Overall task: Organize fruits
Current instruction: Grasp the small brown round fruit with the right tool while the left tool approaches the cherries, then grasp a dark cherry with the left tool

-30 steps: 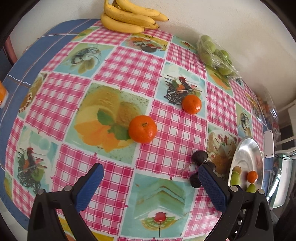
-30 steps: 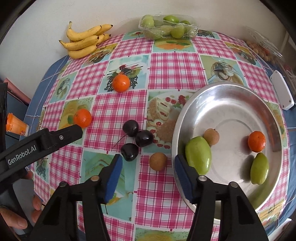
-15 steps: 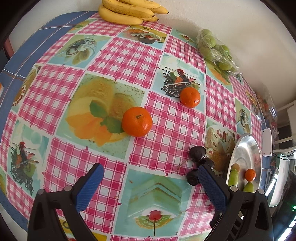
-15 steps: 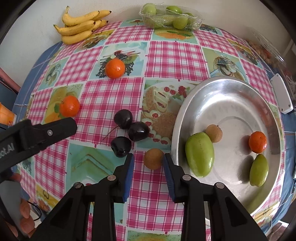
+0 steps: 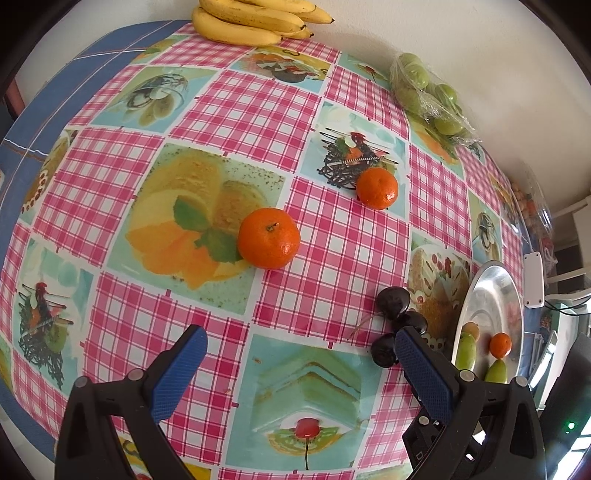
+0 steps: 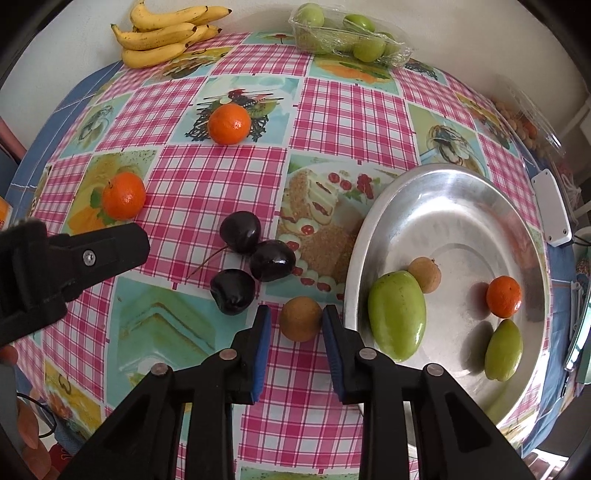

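Note:
A small brown fruit (image 6: 300, 318) lies on the tablecloth just left of the steel plate (image 6: 458, 206). My right gripper (image 6: 295, 314) has its jaws narrowed around that fruit, with small gaps on both sides. The plate holds a large green fruit (image 6: 397, 315), a second brown fruit (image 6: 425, 274), a tangerine (image 6: 503, 296) and a small green fruit (image 6: 503, 349). My left gripper (image 5: 299, 349) is wide open and empty, short of a tangerine (image 5: 268, 237). A second tangerine (image 5: 377, 188) lies farther back. Three dark cherries (image 6: 255, 258) lie beside the plate.
A banana bunch (image 6: 168, 31) lies at the table's far edge. A clear pack of green fruits (image 6: 347, 27) sits at the back. A pack of small brown fruits (image 6: 524, 125) and a white box (image 6: 552, 208) sit at the right edge.
My right gripper has moved forward and narrowed its jaws from wide open to close around the brown fruit. My left gripper has moved forward toward the near tangerine, still open.

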The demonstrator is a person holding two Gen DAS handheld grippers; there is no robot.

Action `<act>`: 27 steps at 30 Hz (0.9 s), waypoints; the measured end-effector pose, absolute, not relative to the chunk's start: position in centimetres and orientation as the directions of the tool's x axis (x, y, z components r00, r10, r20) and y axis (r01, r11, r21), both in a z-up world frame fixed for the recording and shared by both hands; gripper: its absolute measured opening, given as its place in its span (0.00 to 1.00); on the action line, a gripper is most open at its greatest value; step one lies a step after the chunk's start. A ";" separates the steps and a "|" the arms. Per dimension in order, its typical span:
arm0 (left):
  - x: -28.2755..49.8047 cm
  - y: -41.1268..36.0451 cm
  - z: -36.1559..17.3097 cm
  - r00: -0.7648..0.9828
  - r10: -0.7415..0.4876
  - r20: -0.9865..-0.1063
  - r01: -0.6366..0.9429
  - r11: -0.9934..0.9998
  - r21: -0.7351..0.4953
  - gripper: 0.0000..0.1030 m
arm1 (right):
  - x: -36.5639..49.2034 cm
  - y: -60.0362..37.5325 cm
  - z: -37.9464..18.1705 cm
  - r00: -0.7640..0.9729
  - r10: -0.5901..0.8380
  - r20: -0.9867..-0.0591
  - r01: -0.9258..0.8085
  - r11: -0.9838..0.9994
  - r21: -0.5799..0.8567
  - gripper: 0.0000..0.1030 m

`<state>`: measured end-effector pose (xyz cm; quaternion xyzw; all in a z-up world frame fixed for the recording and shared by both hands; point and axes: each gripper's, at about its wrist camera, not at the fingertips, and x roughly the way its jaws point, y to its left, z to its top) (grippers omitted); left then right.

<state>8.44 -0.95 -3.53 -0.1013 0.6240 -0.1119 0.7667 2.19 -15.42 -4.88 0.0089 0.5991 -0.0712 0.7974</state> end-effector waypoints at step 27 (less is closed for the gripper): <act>8.3 -3.7 -5.4 0.098 -0.380 -0.920 0.104 0.923 -0.370 0.84 | 1.8 -15.9 -4.7 0.255 -0.017 -0.967 0.120 0.993 0.014 0.25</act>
